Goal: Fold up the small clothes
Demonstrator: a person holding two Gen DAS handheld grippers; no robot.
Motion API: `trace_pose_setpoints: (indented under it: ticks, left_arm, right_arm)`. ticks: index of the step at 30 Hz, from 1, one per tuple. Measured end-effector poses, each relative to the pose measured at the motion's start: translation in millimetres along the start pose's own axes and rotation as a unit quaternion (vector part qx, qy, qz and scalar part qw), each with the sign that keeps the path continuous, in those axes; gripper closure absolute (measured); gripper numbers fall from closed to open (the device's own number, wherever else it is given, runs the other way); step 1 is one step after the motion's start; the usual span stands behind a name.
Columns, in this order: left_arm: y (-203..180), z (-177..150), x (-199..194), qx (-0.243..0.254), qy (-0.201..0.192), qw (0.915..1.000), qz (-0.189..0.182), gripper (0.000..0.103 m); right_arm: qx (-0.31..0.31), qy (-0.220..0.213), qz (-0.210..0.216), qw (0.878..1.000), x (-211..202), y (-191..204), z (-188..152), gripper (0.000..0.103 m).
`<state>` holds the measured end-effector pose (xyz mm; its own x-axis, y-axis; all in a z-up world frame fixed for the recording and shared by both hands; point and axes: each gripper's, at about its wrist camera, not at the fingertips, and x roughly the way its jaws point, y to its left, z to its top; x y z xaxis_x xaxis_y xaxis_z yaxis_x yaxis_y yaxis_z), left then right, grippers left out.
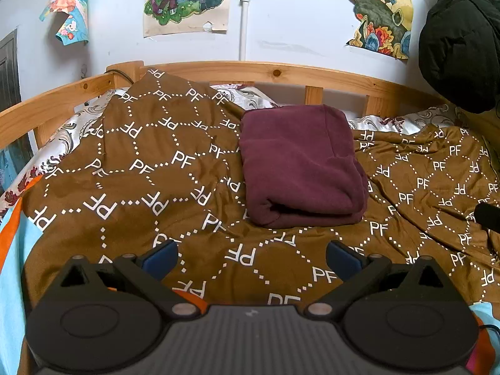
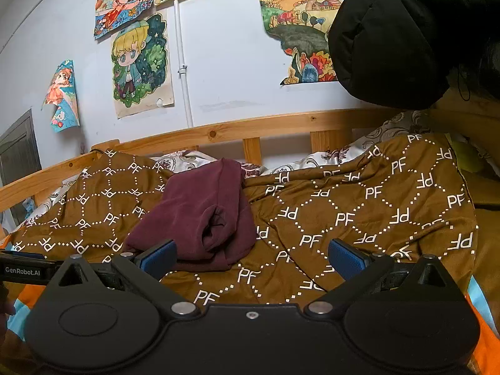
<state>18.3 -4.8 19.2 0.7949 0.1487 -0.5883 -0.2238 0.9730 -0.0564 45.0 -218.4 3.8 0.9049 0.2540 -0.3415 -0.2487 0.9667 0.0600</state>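
Note:
A maroon garment [image 1: 300, 165] lies folded into a thick rectangle on the brown "PF" patterned bedspread [image 1: 140, 168]. It also shows in the right wrist view [image 2: 200, 215], left of centre. My left gripper [image 1: 251, 257] is open and empty, held above the bedspread just in front of the garment. My right gripper [image 2: 251, 257] is open and empty, to the right of and in front of the garment; its left blue fingertip [image 2: 157, 256] overlaps the garment's near edge in the view.
A wooden bed rail [image 1: 281, 75] runs behind the bedspread, with a white wall and posters [image 1: 184, 0] beyond. A black padded jacket [image 2: 406, 31] hangs at the upper right. The other gripper's body [image 2: 22, 270] shows at the left edge of the right wrist view.

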Motion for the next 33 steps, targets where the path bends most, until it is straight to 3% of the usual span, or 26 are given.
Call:
trace_pose_setpoints:
  ticks: [33]
  left_arm:
    - [-0.1, -1.0, 0.4, -0.002, 0.006, 1.0, -0.003, 0.001]
  right_arm:
    - [0.001, 0.004, 0.002, 1.0, 1.0, 0.2, -2.3, 0.001]
